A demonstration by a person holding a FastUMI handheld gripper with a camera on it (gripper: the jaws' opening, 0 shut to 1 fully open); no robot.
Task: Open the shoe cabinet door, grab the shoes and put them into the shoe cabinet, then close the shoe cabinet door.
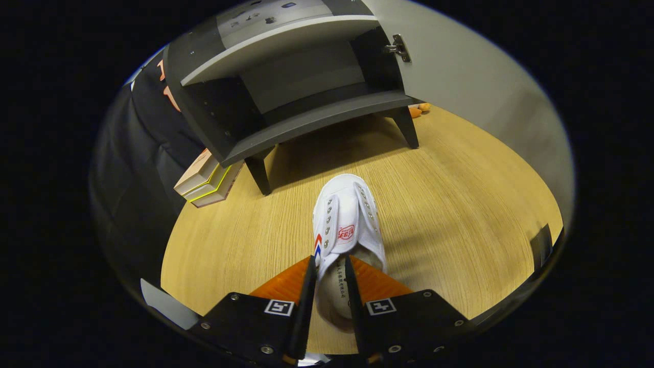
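A white canvas shoe [350, 214] with metal eyelets and a red tongue label points toe-first toward the cabinet. My gripper [328, 265] is shut on its left side wall near the heel: one finger presses outside the shoe, the other sits inside its opening. The shoe casts a shadow to its right on the wooden table [460, 204]; I cannot tell whether it touches the surface. Beyond the toe stands the dark grey shoe cabinet [306, 120] on short legs, with an inner shelf. Its pale door [460, 76] is swung open to the right on a metal hinge [398, 48].
A stack of books or boxes [207, 179] lies left of the cabinet's front leg. Small orange objects [419, 109] lie behind the cabinet's right leg. Bare wooden tabletop stretches between the shoe and the cabinet and off to the right. A black cloth wall hangs at the left.
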